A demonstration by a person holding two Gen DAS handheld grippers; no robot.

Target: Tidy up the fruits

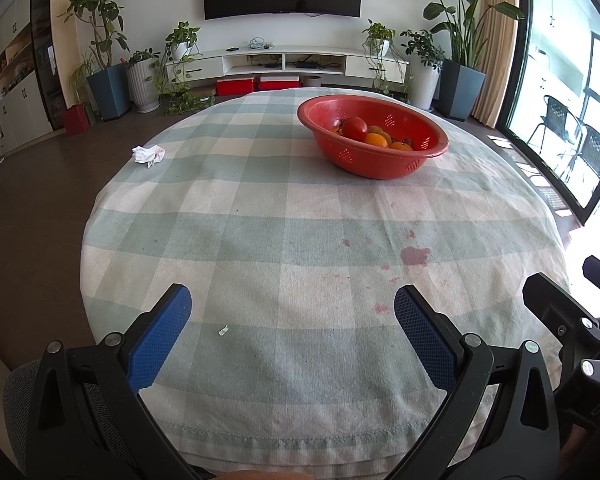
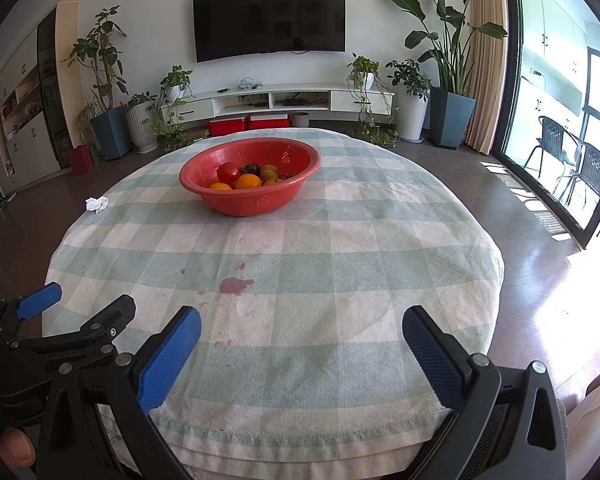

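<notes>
A red colander bowl (image 1: 380, 160) stands on the far side of the round table; it also shows in the right wrist view (image 2: 256, 200). It holds a red tomato (image 1: 354, 127), oranges (image 1: 376, 140) and darker fruits (image 2: 253, 168). My left gripper (image 1: 292, 304) is open and empty over the near table edge. My right gripper (image 2: 302, 324) is open and empty beside it, also at the near edge. Both are far from the bowl.
The table has a green-and-white checked cloth (image 1: 260, 220) with reddish stains (image 1: 415, 257). A crumpled white tissue (image 1: 148, 155) lies at the far left. A small white scrap (image 1: 223, 331) lies near the left gripper. Floor, plants and a TV cabinet lie beyond.
</notes>
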